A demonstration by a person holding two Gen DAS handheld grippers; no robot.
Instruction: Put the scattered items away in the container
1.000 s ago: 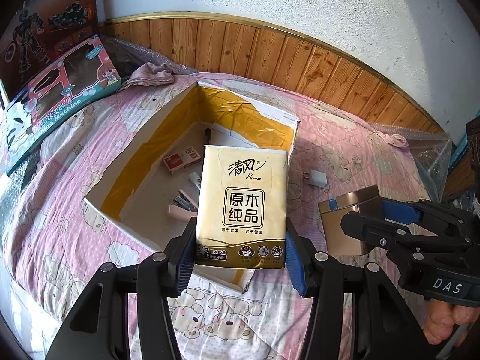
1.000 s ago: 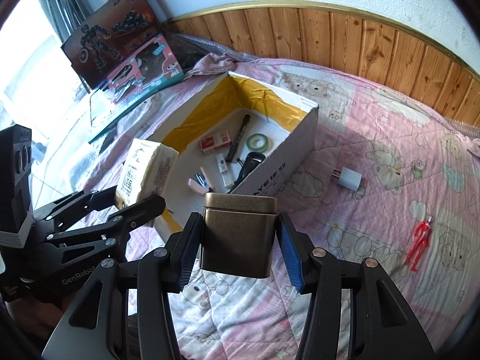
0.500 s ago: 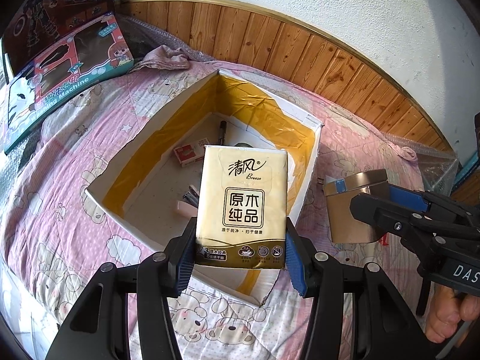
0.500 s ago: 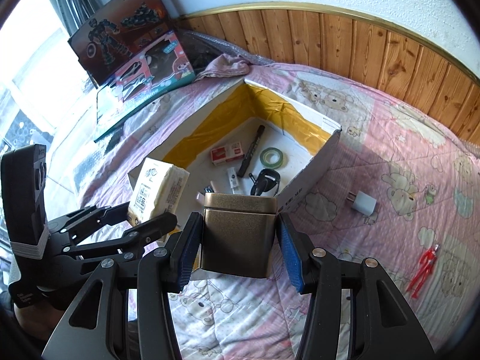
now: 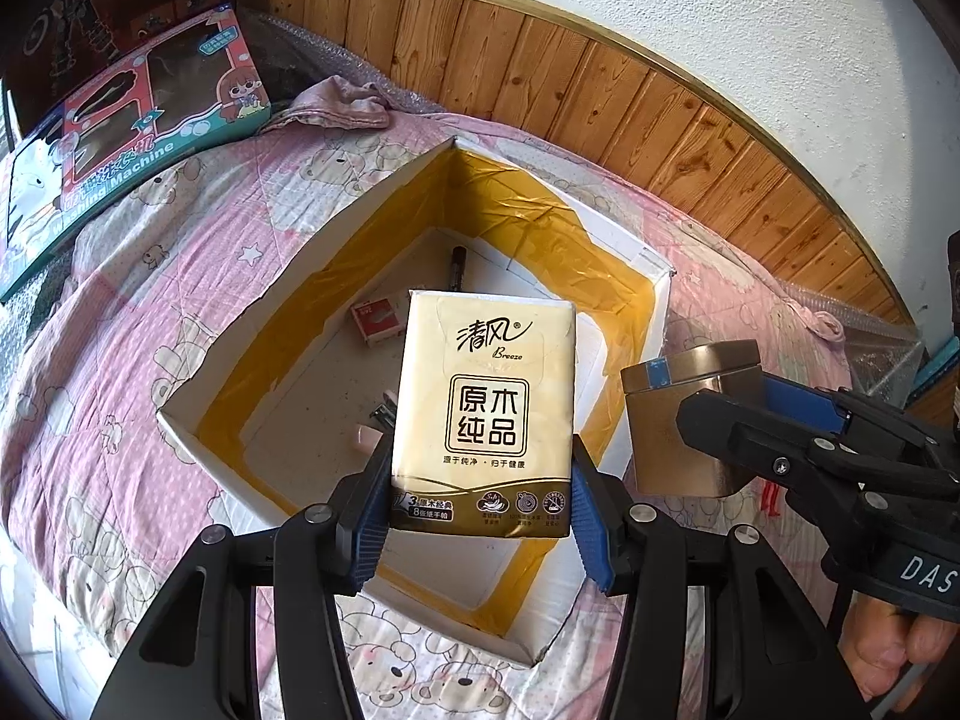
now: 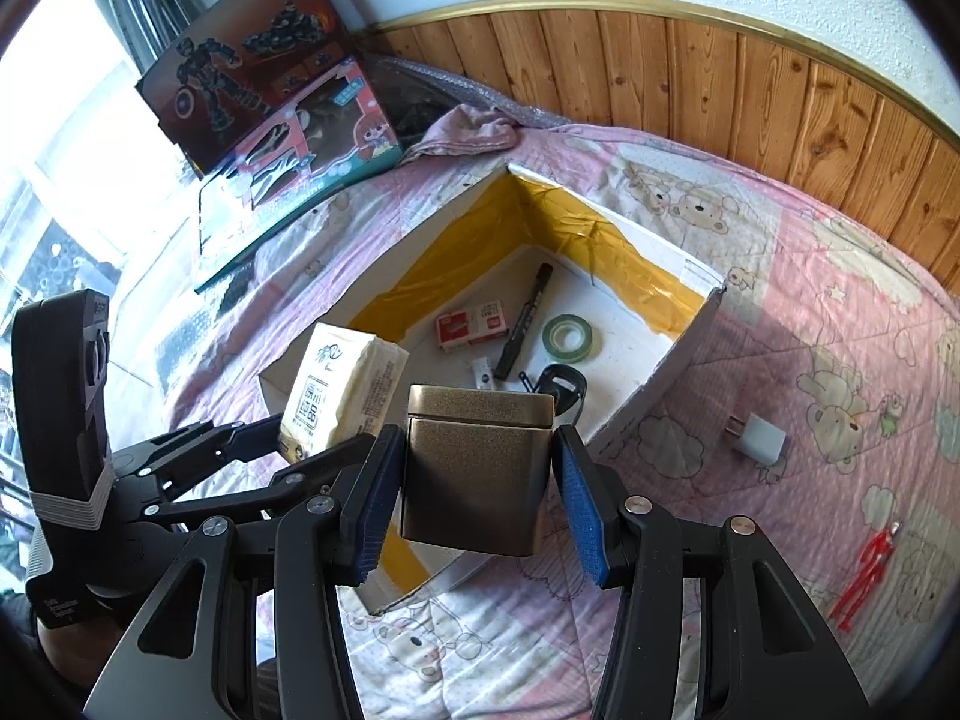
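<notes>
A home bedroom: teddy-bear quilt [image 6: 810, 300], wooden wall panelling [image 6: 750, 84], toy boxes [image 6: 288, 114].

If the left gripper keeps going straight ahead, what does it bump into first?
Probably the floor of the cardboard box: the left gripper, shut on the tissue pack, points into it, towards the small items. Depth is uncertain.

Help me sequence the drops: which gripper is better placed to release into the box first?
Left. The left gripper holds the tissue pack over the box; the right gripper's tin hangs at its near edge.
</notes>
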